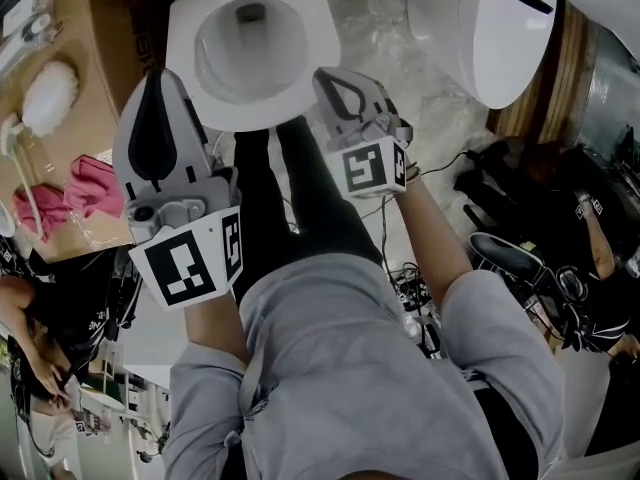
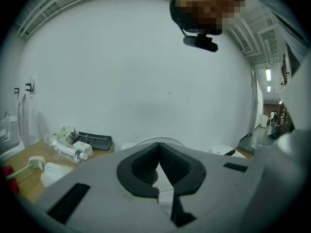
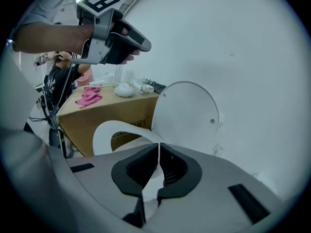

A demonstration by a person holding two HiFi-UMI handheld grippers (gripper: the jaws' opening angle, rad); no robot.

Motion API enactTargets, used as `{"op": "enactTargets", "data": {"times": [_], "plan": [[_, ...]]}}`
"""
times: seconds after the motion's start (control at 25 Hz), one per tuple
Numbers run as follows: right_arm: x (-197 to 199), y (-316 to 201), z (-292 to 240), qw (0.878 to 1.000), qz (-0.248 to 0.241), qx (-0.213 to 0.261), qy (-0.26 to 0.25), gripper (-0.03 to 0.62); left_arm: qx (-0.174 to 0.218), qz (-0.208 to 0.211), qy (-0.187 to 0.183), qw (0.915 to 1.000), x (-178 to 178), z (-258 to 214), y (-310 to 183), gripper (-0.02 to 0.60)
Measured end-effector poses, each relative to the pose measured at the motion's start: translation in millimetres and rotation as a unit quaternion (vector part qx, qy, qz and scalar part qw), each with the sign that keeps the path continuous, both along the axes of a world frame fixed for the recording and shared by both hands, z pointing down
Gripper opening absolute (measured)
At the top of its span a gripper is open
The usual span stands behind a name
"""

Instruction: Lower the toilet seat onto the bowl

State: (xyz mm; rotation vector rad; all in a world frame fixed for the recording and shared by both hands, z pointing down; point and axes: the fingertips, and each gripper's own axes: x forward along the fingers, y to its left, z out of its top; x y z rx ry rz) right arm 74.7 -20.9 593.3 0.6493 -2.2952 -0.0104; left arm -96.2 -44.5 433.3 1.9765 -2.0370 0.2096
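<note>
The white toilet (image 1: 250, 48) stands ahead of me. Its seat ring (image 3: 116, 130) lies down flat over the bowl, and the lid (image 3: 187, 113) stands upright against the wall. My left gripper (image 1: 163, 76) is raised at the bowl's left edge, shut and holding nothing. It points at the white wall in the left gripper view, with its pads (image 2: 159, 147) closed. My right gripper (image 1: 325, 76) hovers at the bowl's right front edge, also shut and holding nothing. Its pads (image 3: 159, 147) meet just above the seat. Neither gripper touches the toilet.
A second white toilet (image 1: 490, 28) stands to the right. A cardboard box (image 1: 100, 28) on the left carries a pink cloth (image 1: 80, 193) and a white brush (image 1: 50, 98). Cables (image 1: 410, 288) lie on the floor. People stand at both sides.
</note>
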Motion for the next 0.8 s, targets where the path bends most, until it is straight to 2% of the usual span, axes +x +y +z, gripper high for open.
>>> {"op": "enactTargets", "data": {"times": [0.56,0.8], "plan": [[2,53,66,0.997,-0.007,-0.071,0.032,0.008,-0.020,-0.002,0.002,0.9998,-6,25,16,0.002],[-5,64,66,0.996,-0.003,-0.086,0.025,0.008,-0.023,-0.003,0.001,0.9997,-12,27,18,0.002]]}}
